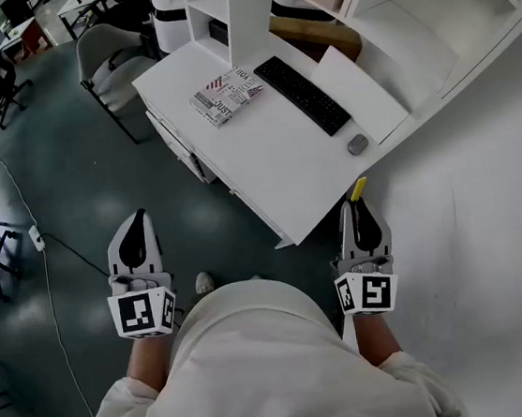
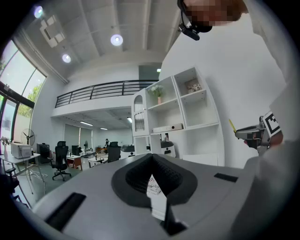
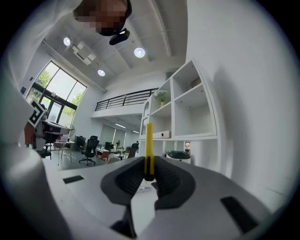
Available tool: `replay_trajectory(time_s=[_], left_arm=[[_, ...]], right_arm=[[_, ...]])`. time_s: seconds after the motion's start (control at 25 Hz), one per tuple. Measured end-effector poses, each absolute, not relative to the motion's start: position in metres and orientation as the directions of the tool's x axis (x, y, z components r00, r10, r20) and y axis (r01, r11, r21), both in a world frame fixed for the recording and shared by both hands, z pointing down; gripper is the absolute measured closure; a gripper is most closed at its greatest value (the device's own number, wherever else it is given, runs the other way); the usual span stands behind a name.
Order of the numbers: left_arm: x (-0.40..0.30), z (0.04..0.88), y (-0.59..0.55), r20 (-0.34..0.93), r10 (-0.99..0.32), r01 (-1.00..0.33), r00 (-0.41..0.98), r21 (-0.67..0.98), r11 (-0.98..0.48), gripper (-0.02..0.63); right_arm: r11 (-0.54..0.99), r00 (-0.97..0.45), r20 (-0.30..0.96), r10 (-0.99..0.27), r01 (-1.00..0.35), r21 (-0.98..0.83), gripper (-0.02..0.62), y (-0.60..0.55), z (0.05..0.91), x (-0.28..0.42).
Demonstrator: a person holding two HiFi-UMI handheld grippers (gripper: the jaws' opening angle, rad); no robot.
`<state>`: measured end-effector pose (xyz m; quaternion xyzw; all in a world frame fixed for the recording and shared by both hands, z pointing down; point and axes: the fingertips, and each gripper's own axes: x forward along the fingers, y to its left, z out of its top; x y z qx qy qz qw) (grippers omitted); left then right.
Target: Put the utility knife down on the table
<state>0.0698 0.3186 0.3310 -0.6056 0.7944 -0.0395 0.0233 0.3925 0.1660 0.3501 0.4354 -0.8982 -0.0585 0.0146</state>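
Observation:
A slim yellow utility knife (image 1: 360,188) sticks forward out of my right gripper (image 1: 358,202), which is shut on its black lower end. In the right gripper view the utility knife (image 3: 149,145) stands upright between the dark pads of the right gripper (image 3: 149,161). This gripper hangs in the air just off the near right corner of the white table (image 1: 263,146). My left gripper (image 1: 139,218) is over the floor to the table's left, its jaws shut with nothing in them; the left gripper (image 2: 151,157) shows its tips together. The knife (image 2: 231,124) also appears far right there.
On the table lie a black keyboard (image 1: 302,94), a grey mouse (image 1: 357,145) and a printed box (image 1: 226,95). White shelving (image 1: 246,6) rises behind it. A grey chair (image 1: 111,61) stands at the table's far left, and a cable (image 1: 57,239) runs over the floor.

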Motion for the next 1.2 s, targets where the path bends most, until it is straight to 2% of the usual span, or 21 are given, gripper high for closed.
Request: replay_trajectory(time_s=[1.2], left_arm=[[0.077, 0.349, 0.296, 0.027, -0.951, -0.949, -0.309, -0.079, 0.306, 0.606]], right_arm=[[0.675, -0.683, -0.028, -0.730, -0.727, 0.121, 0.528, 0.134, 0.362, 0.378]])
